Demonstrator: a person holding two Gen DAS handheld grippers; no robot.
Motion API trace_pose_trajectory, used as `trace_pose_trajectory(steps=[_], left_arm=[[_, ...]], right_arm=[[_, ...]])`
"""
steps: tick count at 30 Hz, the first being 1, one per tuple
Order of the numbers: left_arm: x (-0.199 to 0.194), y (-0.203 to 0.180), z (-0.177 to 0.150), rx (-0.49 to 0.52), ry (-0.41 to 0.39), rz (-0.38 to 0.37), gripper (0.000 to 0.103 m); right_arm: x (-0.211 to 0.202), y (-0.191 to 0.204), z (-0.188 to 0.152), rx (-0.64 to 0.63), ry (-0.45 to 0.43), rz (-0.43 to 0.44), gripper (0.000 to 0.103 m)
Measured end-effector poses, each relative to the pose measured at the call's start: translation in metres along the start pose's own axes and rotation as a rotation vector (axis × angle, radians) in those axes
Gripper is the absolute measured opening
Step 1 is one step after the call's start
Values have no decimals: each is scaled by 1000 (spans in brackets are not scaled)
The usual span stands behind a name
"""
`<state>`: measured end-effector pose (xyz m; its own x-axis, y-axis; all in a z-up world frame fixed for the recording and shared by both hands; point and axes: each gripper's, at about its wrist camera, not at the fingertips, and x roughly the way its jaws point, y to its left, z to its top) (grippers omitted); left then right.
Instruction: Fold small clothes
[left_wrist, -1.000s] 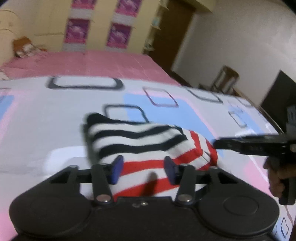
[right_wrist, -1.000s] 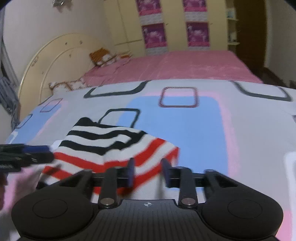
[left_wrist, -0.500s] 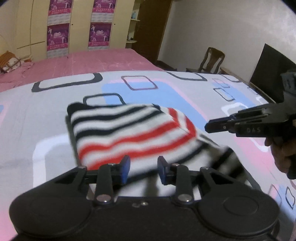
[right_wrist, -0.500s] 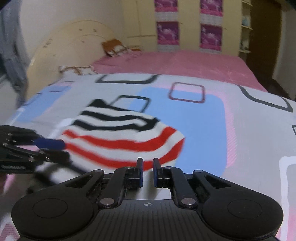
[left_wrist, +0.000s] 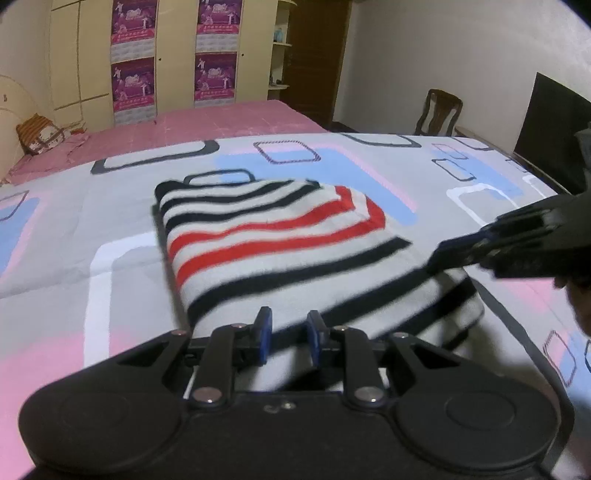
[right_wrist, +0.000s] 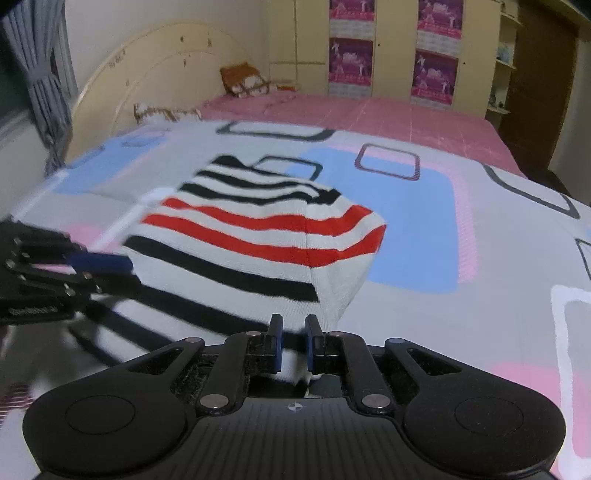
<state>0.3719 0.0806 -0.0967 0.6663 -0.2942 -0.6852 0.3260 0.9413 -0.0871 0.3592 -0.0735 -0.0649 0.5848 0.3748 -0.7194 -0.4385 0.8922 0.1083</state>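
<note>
A white knit garment (left_wrist: 277, 240) with black and red stripes lies on the patterned bed sheet (left_wrist: 74, 229), and its near edge reaches both grippers. My left gripper (left_wrist: 290, 332) has its jaws closing, and a fold of that near edge fills the gap between its blue pads. My right gripper (right_wrist: 294, 332) is shut on the garment (right_wrist: 258, 240) at its near right corner, with white cloth bunched between the fingers. Each gripper shows in the other's view: the right gripper (left_wrist: 443, 258) at the cloth's right side, the left gripper (right_wrist: 99, 264) at its left side. The near cloth is blurred.
Beyond the sheet are a pink bedspread (left_wrist: 207, 122), a curved headboard (right_wrist: 155, 74) and pillows (right_wrist: 243, 79). Yellow wardrobes with posters (left_wrist: 214, 74) line the far wall. A wooden chair (left_wrist: 439, 114) and a dark screen (left_wrist: 554, 118) stand at the right, past the bed's edge.
Both grippers drew back toward me and narrowed on the garment's near edge. The garment now stretches further toward me, with more black stripes showing in front of the red ones.
</note>
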Motion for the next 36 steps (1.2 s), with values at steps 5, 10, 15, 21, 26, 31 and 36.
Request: trace_pose_trajectory(steps=[5,10,15,21,26,31,36], left_arm=[[-4,-5,-25,5,28,40,22],[-8,-10,-31,9,22,94,22],[-10,-9,-35,-10,29,111,22],[-9,-17,-35,-27,23,156,22],[-9,-22,-35,-40,25,188,22],[-21,-36,-34,-63,2,258,87],[-42,-59,-44,-69,-17,301,99]], right_arm=[[0,1,-29,18,87,17,10],[1,3,-39,74,86,45,10],[4,-1,-41,69,90,58,10],[4,2,-42,42,90,51,10],[4,5,-42,24,88,41,10],[-7,4,-40,32,78,0,85],[-40,2,-59,16,33,-78,102]])
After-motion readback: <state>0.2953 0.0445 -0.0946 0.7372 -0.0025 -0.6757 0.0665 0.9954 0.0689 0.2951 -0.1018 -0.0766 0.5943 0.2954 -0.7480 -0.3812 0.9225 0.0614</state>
